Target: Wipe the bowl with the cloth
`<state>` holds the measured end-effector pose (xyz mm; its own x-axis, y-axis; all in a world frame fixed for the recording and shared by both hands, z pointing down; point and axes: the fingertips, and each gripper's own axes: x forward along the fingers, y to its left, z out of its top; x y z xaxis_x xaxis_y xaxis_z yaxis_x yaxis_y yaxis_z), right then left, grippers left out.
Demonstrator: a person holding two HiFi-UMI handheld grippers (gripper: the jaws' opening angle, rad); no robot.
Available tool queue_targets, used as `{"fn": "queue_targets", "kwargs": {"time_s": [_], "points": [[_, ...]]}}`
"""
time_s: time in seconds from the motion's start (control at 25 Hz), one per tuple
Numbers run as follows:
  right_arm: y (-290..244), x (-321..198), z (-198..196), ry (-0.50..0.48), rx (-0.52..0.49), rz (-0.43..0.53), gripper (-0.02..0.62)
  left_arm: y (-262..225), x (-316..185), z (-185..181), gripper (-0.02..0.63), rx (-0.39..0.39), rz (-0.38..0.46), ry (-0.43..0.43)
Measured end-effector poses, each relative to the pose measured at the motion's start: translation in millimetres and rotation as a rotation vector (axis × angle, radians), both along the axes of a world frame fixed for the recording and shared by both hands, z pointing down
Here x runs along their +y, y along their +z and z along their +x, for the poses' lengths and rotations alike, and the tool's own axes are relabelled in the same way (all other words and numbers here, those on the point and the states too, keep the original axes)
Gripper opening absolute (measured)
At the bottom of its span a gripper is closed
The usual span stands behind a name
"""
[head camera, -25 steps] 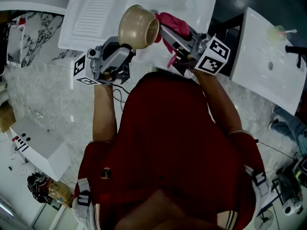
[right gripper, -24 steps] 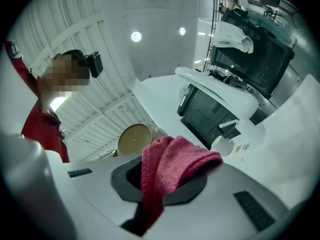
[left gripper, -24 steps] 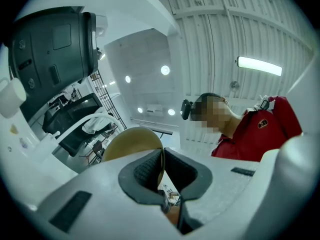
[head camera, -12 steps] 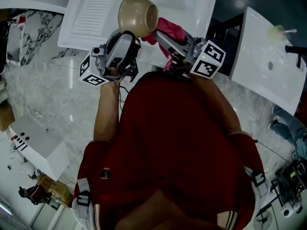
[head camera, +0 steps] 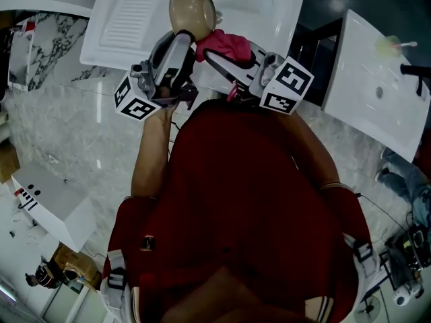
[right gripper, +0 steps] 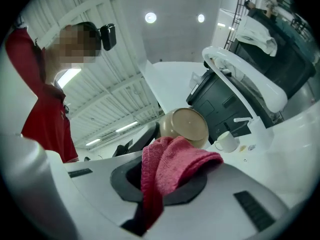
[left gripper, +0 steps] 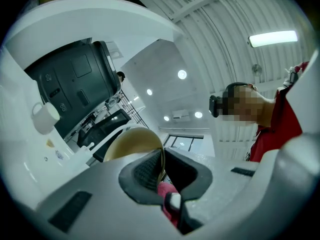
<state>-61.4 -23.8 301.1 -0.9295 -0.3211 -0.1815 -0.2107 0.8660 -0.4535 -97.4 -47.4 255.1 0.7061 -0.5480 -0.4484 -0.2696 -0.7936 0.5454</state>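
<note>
Ahead of the left jaws and up to their left I see a dark appliance (left gripper: 75,81), with a white mug (left gripper: 45,118) just below it. Past the right jaws that mug sits low to their right. In the head view a white drainboard (head camera: 131,19) lies beyond both pairs of jaws. A ceiling lamp (left gripper: 272,38) glows high to the right of the left jaws.

Tan bowl (head camera: 192,12), pink-red cloth (head camera: 225,44), pale grey tongs.
The bowl on the left gripper (head camera: 182,39) is plain tan, with no pattern. The cloth in the right gripper (head camera: 214,54) is pink-red and seems to be knitted. Both grippers are pale grey with dark grey pads, and their cubes are white with black square markers. The sink (head camera: 135,19) beyond both tips is white.
</note>
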Motion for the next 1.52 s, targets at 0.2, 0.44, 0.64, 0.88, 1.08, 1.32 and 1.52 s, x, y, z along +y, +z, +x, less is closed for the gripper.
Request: {"fn": "queue_targets", "kwargs": {"time_s": [0.2, 0.44, 0.64, 0.88, 1.08, 1.32, 1.52], "points": [[-7, 9, -5, 0.001, 0.115, 0.133, 0.028, 13, -5, 9, 0.023, -0.111, -0.023, -0.02], [-24, 8, -9, 0.053, 0.204, 0.267, 0.028, 22, -7, 8, 0.023, -0.194, -0.043, -0.01], [-28, 4, 0, 0.108, 0.25, 0.337, 0.028, 29, -6, 10, 0.023, -0.232, -0.046, 0.017], [-37, -1, 4, 0.161, 0.27, 0.381, 0.028, 39, 3, 16, 0.023, -0.346, -0.027, 0.094], [-44, -4, 6, 0.194, 0.272, 0.4, 0.028, 42, 17, 18, 0.025, -0.412, 0.009, 0.179], [-49, -8, 8, 0.211, 0.258, 0.406, 0.028, 41, 35, 14, 0.028, -0.435, 0.051, 0.299], [-51, -11, 9, 0.225, 0.267, 0.401, 0.028, 41, 46, 11, 0.026, -0.468, 0.075, 0.35]]}}
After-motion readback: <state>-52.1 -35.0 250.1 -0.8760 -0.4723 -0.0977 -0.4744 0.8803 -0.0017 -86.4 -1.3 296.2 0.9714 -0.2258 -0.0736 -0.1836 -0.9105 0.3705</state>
